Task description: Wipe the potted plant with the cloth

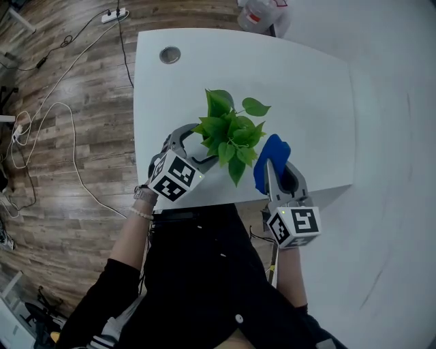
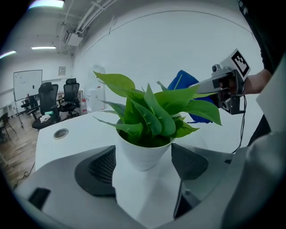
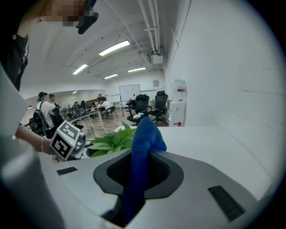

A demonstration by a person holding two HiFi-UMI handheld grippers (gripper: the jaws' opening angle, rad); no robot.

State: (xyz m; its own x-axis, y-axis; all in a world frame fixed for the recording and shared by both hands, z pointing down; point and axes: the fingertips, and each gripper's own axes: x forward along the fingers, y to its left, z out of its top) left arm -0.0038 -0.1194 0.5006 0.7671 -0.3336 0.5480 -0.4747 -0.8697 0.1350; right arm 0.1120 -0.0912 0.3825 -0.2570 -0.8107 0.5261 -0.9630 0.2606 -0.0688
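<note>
Pot (image 2: 142,154) largely out of sight under leaves (image 1: 230,133), head view.

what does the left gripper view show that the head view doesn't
Left gripper view only: the white pot's wall between the left gripper's open jaws; office chairs and a whiteboard behind. Head view only: the wood floor, cables and a power strip. Both: the plant, the white table, and the blue cloth clamped in the right gripper.

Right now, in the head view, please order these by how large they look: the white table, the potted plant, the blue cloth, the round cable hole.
1. white table
2. potted plant
3. blue cloth, partly hidden, yet clearly smaller
4. round cable hole
</note>
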